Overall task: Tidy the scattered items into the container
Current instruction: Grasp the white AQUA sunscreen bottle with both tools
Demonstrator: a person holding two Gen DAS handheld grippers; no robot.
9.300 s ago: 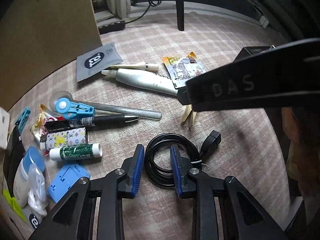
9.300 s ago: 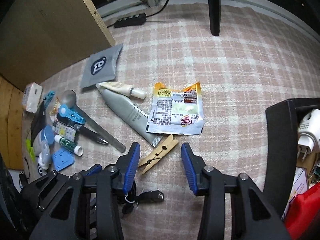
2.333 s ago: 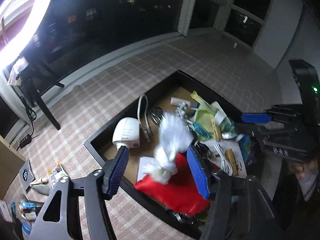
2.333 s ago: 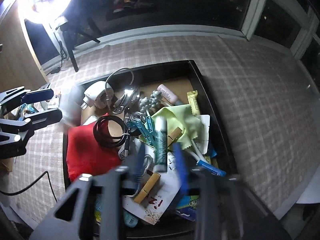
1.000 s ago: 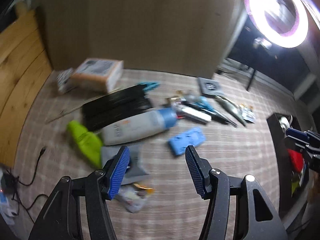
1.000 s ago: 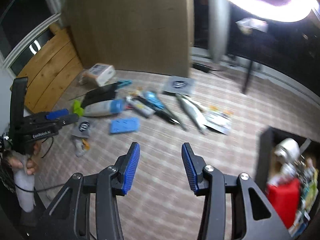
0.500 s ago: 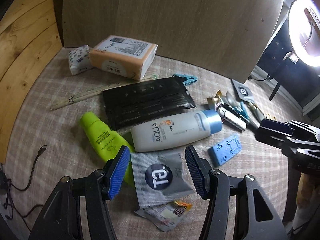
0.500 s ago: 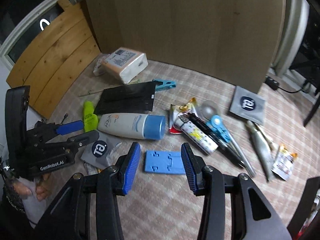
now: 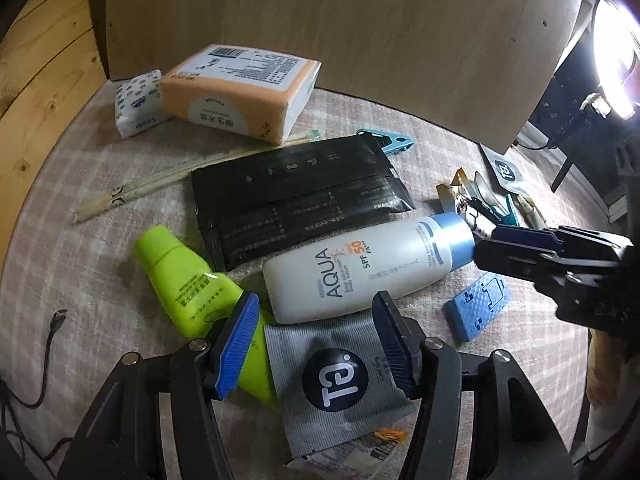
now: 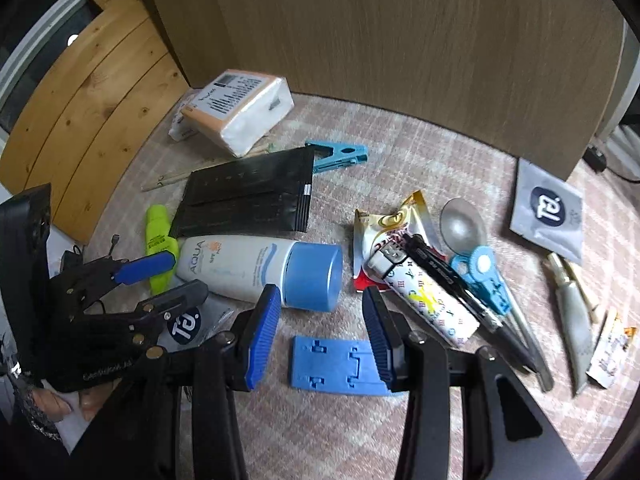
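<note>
Scattered items lie on a checked cloth. My left gripper (image 9: 316,334) is open and empty, low over a grey sachet (image 9: 340,376), with a lime green tube (image 9: 184,276) by its left finger and a white AQUA sunscreen bottle (image 9: 368,264) just beyond. My right gripper (image 10: 320,332) is open and empty above a blue plastic piece (image 10: 336,364), just in front of the bottle's blue cap (image 10: 314,276). The left gripper also shows in the right wrist view (image 10: 168,272). The container is out of view.
A black pouch (image 9: 296,196), an orange tissue pack (image 9: 236,92), chopsticks (image 9: 160,184) and a blue clip (image 10: 338,156) lie farther back. A patterned tube (image 10: 432,296), pen (image 10: 452,276), spoon (image 10: 462,226) and second sachet (image 10: 548,210) lie right. A wooden board (image 10: 380,40) stands behind.
Both grippers have dropped lower and closer to the items. The left one now straddles the grey sachet; the right one sits over the blue plastic piece. Both stay open.
</note>
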